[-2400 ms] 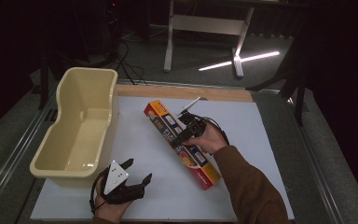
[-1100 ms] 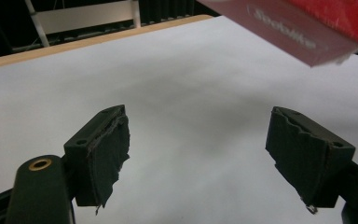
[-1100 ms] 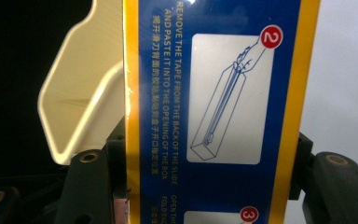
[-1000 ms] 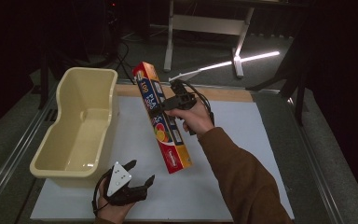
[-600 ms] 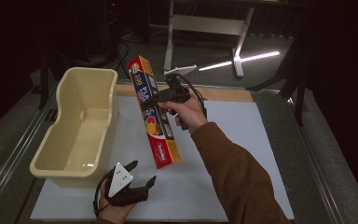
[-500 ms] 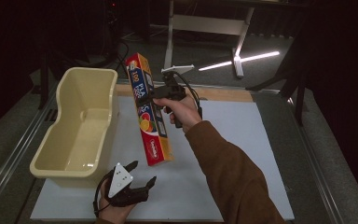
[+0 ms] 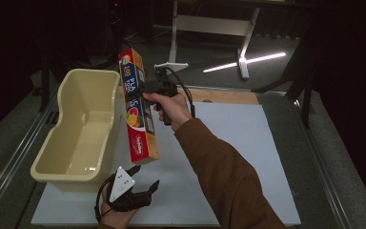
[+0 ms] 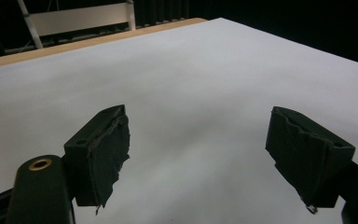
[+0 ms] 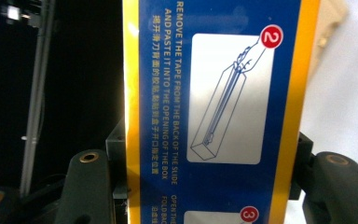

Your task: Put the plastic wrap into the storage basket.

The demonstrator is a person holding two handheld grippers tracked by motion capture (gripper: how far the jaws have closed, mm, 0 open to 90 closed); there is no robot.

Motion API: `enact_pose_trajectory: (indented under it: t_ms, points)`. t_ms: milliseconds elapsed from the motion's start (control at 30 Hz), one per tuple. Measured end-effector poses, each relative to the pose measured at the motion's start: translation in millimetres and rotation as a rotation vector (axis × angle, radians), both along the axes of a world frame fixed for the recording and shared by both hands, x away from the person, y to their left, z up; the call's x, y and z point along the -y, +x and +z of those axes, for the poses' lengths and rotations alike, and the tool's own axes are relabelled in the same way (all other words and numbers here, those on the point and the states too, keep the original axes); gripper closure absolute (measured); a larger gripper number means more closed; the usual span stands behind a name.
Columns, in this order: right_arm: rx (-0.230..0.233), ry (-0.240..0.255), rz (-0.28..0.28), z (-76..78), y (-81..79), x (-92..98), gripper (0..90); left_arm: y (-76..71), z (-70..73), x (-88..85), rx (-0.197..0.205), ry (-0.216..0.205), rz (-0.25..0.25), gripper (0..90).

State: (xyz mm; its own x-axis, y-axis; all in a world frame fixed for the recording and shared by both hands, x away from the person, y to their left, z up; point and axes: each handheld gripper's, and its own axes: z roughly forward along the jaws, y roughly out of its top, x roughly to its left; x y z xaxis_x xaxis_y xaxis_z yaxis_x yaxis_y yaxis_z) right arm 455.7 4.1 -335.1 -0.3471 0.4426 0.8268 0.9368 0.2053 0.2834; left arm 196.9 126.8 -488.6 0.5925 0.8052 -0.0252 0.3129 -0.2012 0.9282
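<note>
High view: the right gripper [image 7: 145,90] has its fingers closed across the middle of a long foil box [image 7: 138,112], holding it up off the white counter [image 7: 248,157], steeply tilted, just beside the cream tub [image 7: 83,129]. Near the counter's front edge, the left gripper [image 7: 140,191] has its fingers spread wide, with bare counter between them

I seem to be working in a darkened lab or test studio: a white work mat [image 7: 248,157] on a wood-edged table [image 7: 228,97] at centre frame, grey floor around it, and a metal stand [image 7: 209,24] with a floor light strip [image 7: 248,61] at the top.
</note>
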Motion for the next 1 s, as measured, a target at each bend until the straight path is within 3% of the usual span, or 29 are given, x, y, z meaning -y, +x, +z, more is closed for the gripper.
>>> enact_pose_trajectory:
  t_ms: [467, 733, 1000]
  points:
    - [-0.012, 0.064, -0.046, 7.6, -1.5, -29.7, 39.9, -1.0, -2.5, 4.7, -0.002, -0.004, -0.016, 21.2]
    - [-0.067, 0.098, -0.053, 2.3, -4.2, -50.3, 39.9, -3.4, -1.6, 6.3, 0.001, -0.006, -0.025, 21.2]
    - [-0.070, 0.099, -0.076, -5.2, -8.5, -65.4, 39.8, -5.4, -2.1, 6.5, -0.001, -0.010, -0.026, 21.2]
